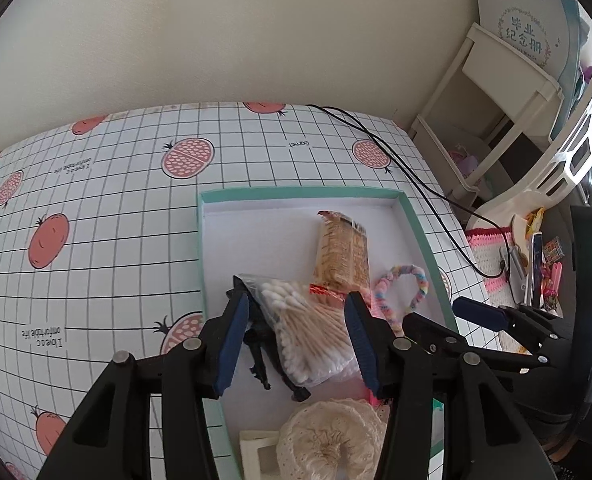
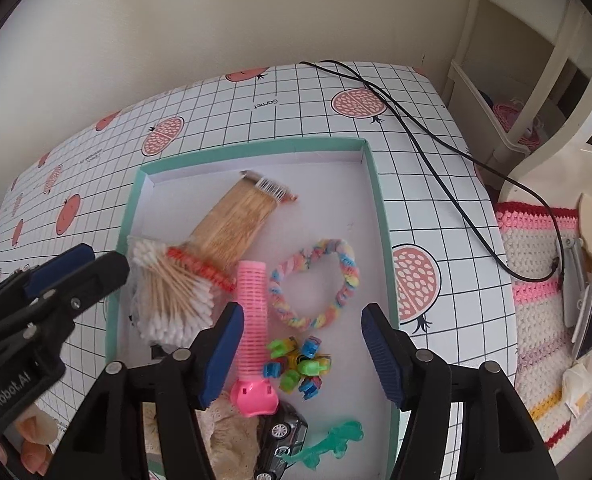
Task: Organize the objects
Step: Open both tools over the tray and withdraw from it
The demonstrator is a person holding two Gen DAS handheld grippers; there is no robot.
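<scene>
Two black blue-padded grippers, left (image 1: 300, 340) and right (image 2: 302, 354), are held spread, empty, above a light, crinkly clear bag of cotton swabs (image 1: 310, 334); best pinched mid-bundle.

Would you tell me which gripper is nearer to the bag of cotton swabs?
Left. The left gripper has its open fingers on either side of the bag of cotton swabs; the right gripper hangs open to the bag's right, over the pink hair roller.

Pomegranate-print tablecloth (image 1: 115, 216) — carrying a teal-rimmed tray (image 2: 378, 216) and black cable (image 2: 428, 148).
</scene>
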